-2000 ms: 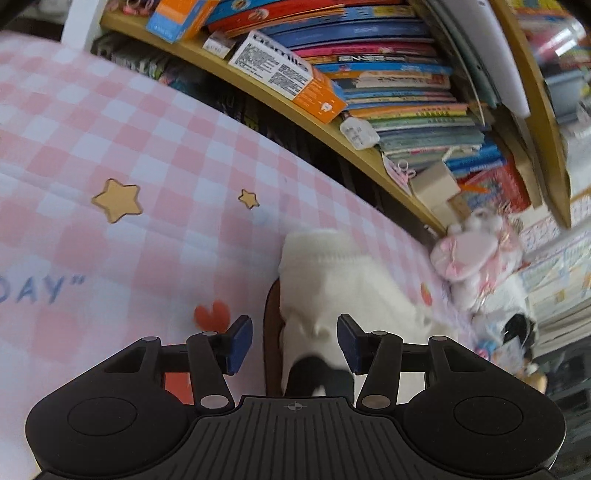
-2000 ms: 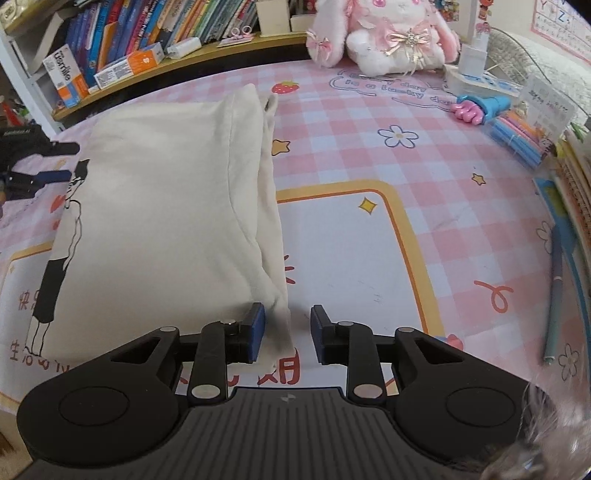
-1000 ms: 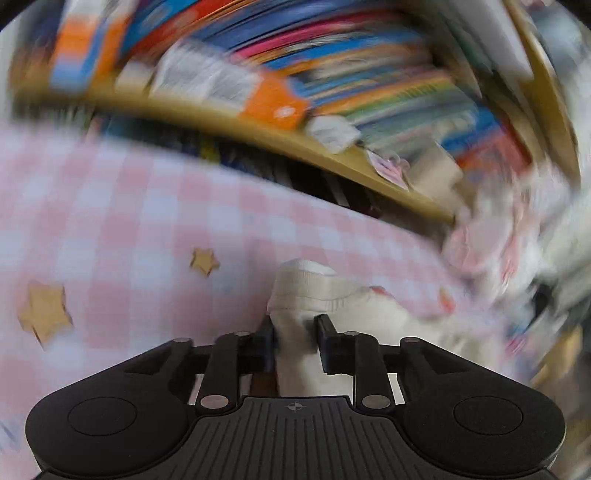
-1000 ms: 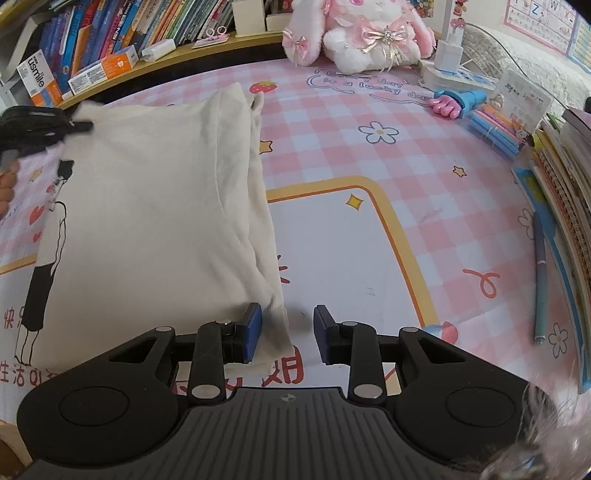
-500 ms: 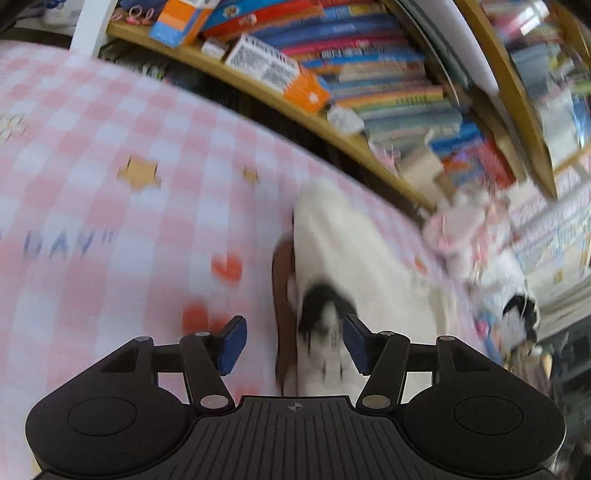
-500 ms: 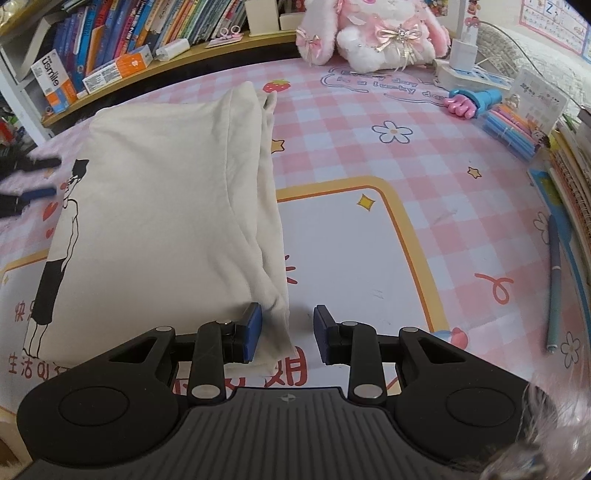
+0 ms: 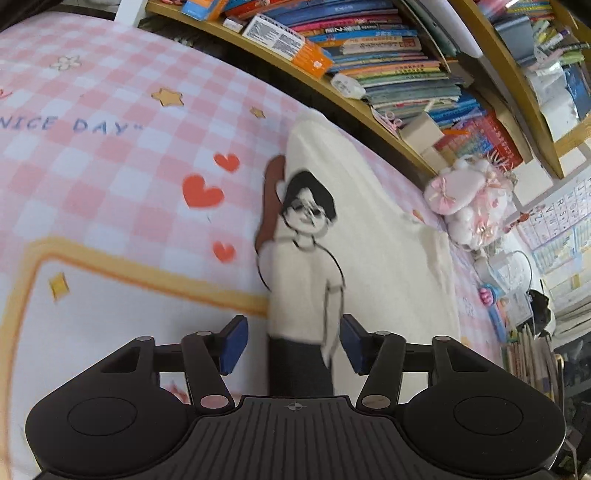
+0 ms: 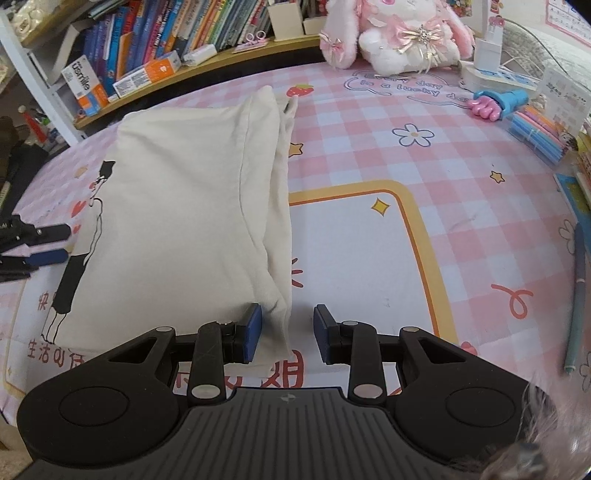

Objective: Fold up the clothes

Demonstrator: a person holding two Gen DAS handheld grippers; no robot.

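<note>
A cream T-shirt (image 8: 177,206) with a black line drawing of a figure lies folded on the pink checked table mat (image 8: 369,236). In the left wrist view the same shirt (image 7: 369,229) stretches away from me, its printed figure facing up. My left gripper (image 7: 293,345) is open above the shirt's near left edge, with the print between its blue pads and nothing gripped. In the right wrist view it shows as the left gripper (image 8: 44,245) at the shirt's left side. My right gripper (image 8: 287,339) is open astride the shirt's near right corner, its left pad against the cloth.
A curved wooden shelf of books (image 8: 177,40) runs along the back edge. A pink plush rabbit (image 8: 402,33) sits at the back right. Pens (image 8: 539,133), a power strip (image 8: 495,74) and a teal pen (image 8: 576,295) lie along the right side.
My left gripper shut on the shirt's far corner and lifted it, then let go and opened. It has since drawn back along the shirt's left edge. The right gripper stayed put.
</note>
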